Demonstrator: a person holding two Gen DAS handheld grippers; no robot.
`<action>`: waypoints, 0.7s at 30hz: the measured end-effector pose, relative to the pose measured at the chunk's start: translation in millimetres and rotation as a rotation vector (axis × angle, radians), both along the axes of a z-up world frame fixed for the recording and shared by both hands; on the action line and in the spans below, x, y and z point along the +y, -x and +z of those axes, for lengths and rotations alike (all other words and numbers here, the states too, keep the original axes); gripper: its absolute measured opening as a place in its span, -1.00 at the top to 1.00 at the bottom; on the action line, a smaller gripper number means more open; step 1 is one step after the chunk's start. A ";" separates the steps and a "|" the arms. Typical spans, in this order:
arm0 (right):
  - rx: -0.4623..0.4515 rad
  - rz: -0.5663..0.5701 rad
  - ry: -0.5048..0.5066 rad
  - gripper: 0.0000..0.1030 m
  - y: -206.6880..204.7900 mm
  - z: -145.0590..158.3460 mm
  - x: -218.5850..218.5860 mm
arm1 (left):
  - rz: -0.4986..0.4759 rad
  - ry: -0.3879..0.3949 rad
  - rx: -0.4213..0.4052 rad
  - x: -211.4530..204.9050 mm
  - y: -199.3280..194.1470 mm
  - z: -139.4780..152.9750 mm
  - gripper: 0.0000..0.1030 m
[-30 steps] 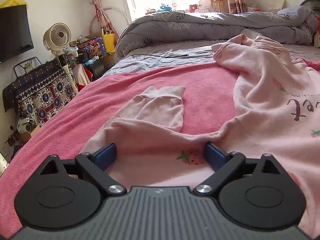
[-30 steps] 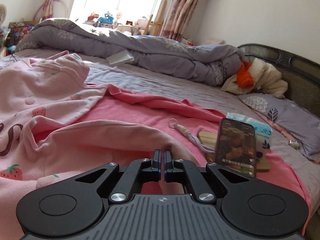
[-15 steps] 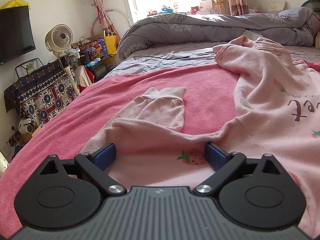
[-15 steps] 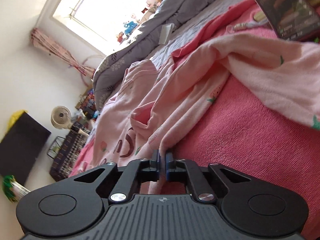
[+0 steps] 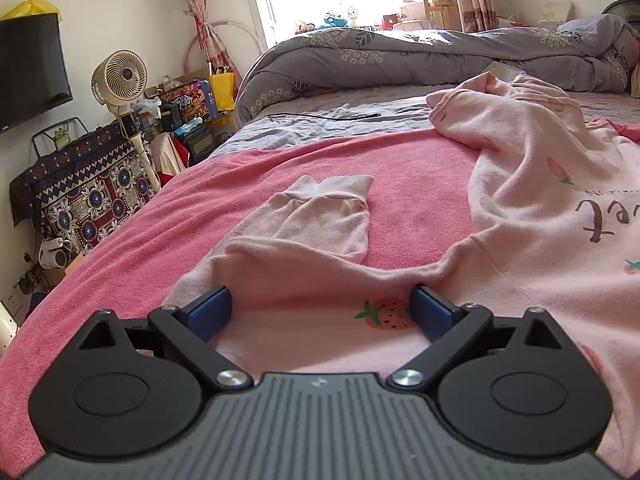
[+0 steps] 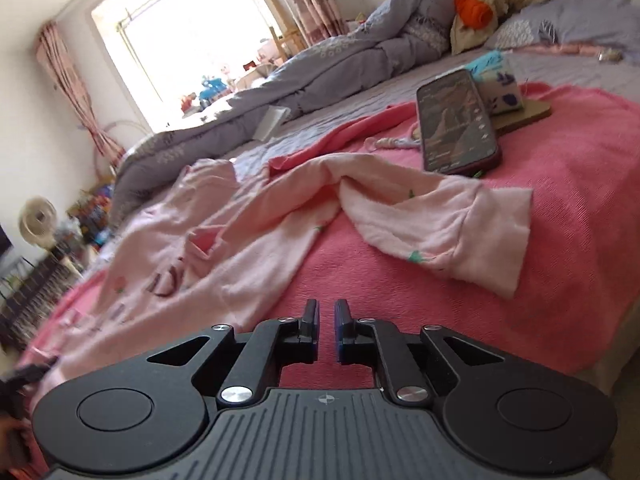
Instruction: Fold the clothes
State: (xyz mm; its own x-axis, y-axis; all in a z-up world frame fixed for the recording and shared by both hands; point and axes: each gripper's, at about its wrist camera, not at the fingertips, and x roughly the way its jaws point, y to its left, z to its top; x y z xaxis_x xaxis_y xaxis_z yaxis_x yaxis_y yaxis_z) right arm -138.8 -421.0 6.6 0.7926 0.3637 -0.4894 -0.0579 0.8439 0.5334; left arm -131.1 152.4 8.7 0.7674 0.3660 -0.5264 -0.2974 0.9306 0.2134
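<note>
A pale pink sweatshirt with strawberry print (image 5: pixel 540 216) is spread on the pink blanket (image 5: pixel 400 168). Its left sleeve (image 5: pixel 320 216) lies bent back, the cuff pointing away from me. My left gripper (image 5: pixel 322 306) stands wide open low over the sweatshirt's near part, with cloth lying between its blue pads (image 5: pixel 210 308) and no pressure on it. In the right wrist view the sweatshirt (image 6: pixel 248 240) lies to the left and its other sleeve (image 6: pixel 440 216) is laid out ahead. My right gripper (image 6: pixel 326 312) has its jaws opening a narrow gap over bare blanket, nothing between them.
A phone (image 6: pixel 456 120) leans against a tissue pack (image 6: pixel 500 88) on a wooden board beyond the sleeve. A rolled grey quilt (image 5: pixel 420 52) runs along the far side. A black cable (image 5: pixel 320 117) lies on the grey sheet. A fan (image 5: pixel 120 76) and a TV (image 5: pixel 28 72) stand at left.
My right gripper was shut on the sweatshirt's cloth; it has let go, rolled back toward upright and swung aside, and the sleeve now lies on the blanket. The left gripper has stayed still.
</note>
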 end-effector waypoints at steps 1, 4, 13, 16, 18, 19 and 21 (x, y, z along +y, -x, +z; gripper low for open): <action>-0.009 0.021 -0.052 0.47 -6.2 -1.1 1.0 | 0.001 -0.002 -0.001 -0.5 0.1 -0.1 -0.90; 0.014 0.071 -0.118 0.41 -39.4 -9.6 27.4 | 0.002 -0.008 -0.003 -1.4 0.4 -0.4 -0.90; 0.070 0.048 -0.513 0.92 -78.4 -40.2 26.3 | 0.002 -0.008 -0.006 -1.0 1.6 -0.6 -0.90; 0.007 0.008 -0.453 0.93 -51.4 -25.1 11.9 | 0.002 -0.012 -0.007 -1.3 1.5 -0.7 -0.90; -0.034 -0.032 -0.375 0.96 -30.8 -12.1 1.1 | 0.003 -0.016 -0.008 -2.4 1.3 -1.0 -0.91; -0.058 -0.044 -0.311 0.96 -21.0 -5.7 -1.6 | 0.004 -0.019 -0.009 -2.9 1.3 -1.2 -0.91; -0.090 -0.027 -0.148 0.92 -4.5 2.9 3.9 | 0.006 -0.024 -0.010 -3.7 1.6 -1.2 -0.92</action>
